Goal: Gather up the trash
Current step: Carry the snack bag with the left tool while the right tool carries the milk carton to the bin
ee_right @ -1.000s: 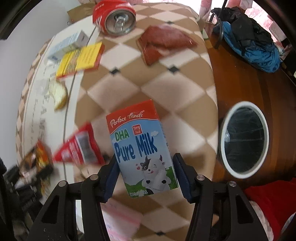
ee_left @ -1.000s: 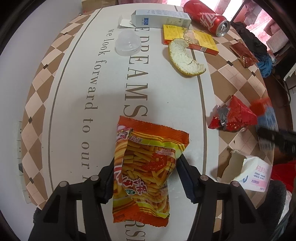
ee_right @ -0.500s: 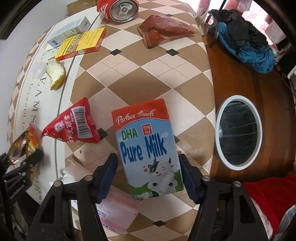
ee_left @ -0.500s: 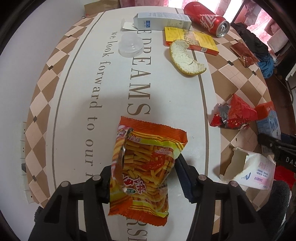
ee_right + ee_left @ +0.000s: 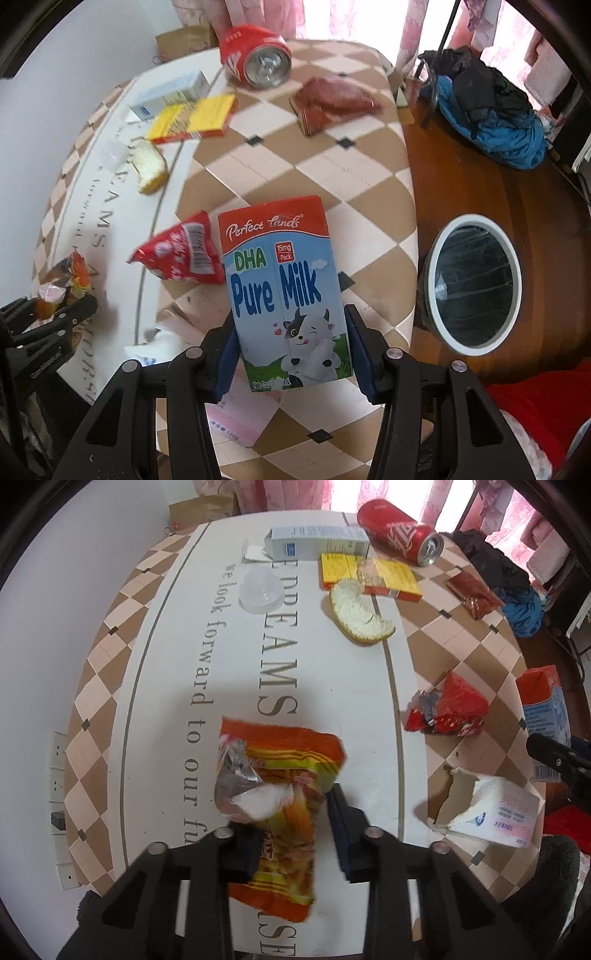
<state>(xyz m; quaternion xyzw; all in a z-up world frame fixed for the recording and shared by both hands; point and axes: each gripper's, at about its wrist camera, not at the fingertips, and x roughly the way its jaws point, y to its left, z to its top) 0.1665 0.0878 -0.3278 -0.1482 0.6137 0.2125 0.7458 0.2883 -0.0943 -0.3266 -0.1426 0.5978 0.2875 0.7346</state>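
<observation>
Orange snack bag (image 5: 280, 808) now crumpled, jaws closing

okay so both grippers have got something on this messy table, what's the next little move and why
Probably carry the milk carton over to the bin and drop it. The right gripper is clamped on it, and the open bin sits just to its right. The left gripper is closing on the snack bag.

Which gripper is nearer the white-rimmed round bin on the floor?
Right. The right gripper, holding the blue-and-red milk carton, is beside the white-rimmed round bin. The left gripper, closing on the orange snack bag, is across the table.
</observation>
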